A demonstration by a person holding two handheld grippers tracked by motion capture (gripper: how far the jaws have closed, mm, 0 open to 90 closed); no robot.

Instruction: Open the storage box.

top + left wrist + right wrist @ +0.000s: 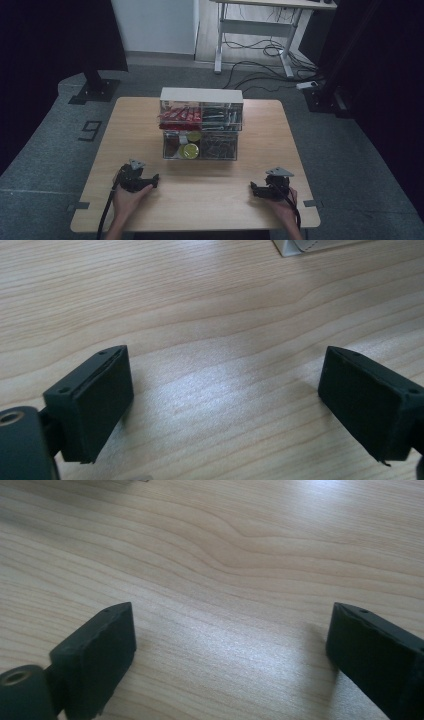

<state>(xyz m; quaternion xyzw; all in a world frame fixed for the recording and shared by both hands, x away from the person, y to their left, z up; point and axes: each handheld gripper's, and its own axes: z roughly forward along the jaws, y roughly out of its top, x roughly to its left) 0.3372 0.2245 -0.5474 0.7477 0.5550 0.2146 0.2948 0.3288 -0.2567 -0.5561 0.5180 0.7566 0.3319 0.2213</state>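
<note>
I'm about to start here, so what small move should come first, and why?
Probably ease the left gripper forward toward the clear organizer: both grippers rest open and empty on the table, apart from it, the right gripper too.

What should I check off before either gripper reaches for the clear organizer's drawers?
1. Left gripper open, nothing between its jaws: ok.
2. Right gripper open, nothing between its jaws: ok.
3. Both grippers low over the bare table, apart from the organizer: ok.
4. Organizer upright at the table's middle: ok.
5. Lower drawer pulled forward, yellow-lidded jar inside: ok.
6. Upper drawer fully shut: cannot tell.
</note>
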